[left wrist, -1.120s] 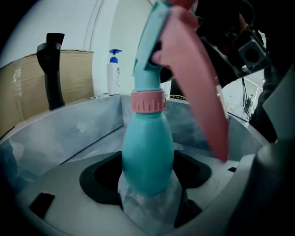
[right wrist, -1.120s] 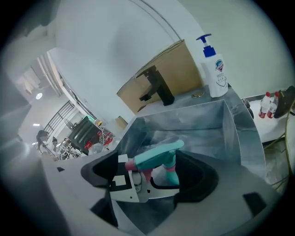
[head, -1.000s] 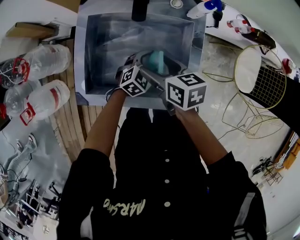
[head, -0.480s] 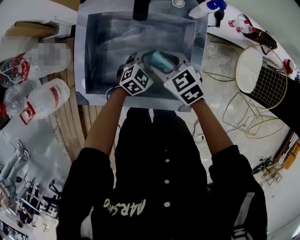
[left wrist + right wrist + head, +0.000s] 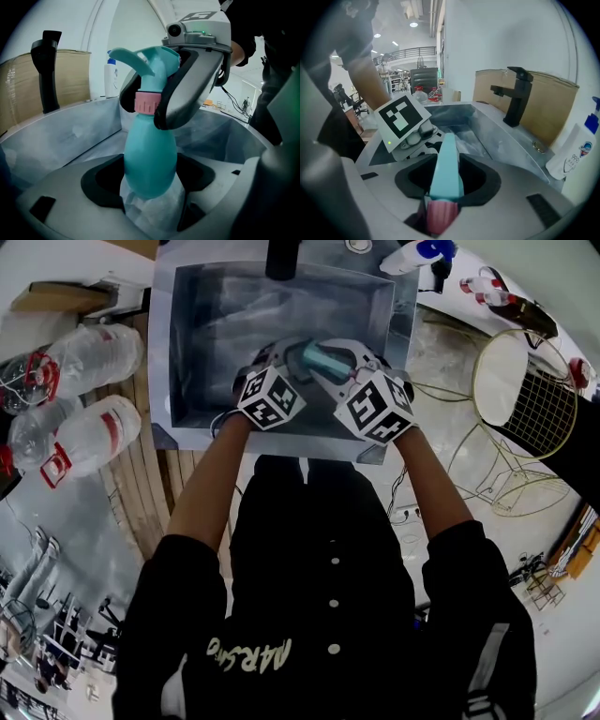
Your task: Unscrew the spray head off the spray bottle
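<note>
Teal bottle upright, held over sink nr middle of its front edge, not resting on it. L gripper clamped on the belly. Pink collar sits under spray head. R gripper jaws have just been closing, collar btwn them, pads look seated. To do it well: grip collar only, keep L firm so body can't spin, roll R wrist w/o tilting, regrip as needed.

The spray bottle is mostly hidden from overhead.
</note>
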Tool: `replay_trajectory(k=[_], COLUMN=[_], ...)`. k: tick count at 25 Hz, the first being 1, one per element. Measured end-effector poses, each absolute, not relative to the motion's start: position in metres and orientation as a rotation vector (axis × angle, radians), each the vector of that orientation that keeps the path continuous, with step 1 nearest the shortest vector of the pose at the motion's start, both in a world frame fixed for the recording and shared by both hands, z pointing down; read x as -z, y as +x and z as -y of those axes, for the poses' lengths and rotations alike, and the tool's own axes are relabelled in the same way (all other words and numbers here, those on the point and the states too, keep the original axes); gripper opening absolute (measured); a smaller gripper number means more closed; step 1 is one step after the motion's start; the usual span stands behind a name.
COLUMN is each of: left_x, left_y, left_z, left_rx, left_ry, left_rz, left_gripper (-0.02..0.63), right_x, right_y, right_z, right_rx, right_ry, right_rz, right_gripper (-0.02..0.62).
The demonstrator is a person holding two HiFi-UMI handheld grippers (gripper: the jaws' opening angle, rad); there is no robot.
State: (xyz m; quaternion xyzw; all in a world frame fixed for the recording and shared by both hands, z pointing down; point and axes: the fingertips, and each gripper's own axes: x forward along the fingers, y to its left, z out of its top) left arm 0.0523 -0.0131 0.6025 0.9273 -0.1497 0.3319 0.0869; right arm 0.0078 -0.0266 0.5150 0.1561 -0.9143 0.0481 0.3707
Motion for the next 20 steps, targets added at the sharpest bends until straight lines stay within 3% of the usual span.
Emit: replay_trajectory(k=[20], left_x=[-0.602], left_y=[0.049], left_z=[0.014], left_rx=[-1.016], left_ry=[2.727], left_rz=[0.496], left_gripper=[0.362], right_x=[-0.432], right_y=[0.012], right_z=[0.034], right_rx=[-0.164], right_ry=[0.383], right_rz=[2.457], right_gripper=[0.161])
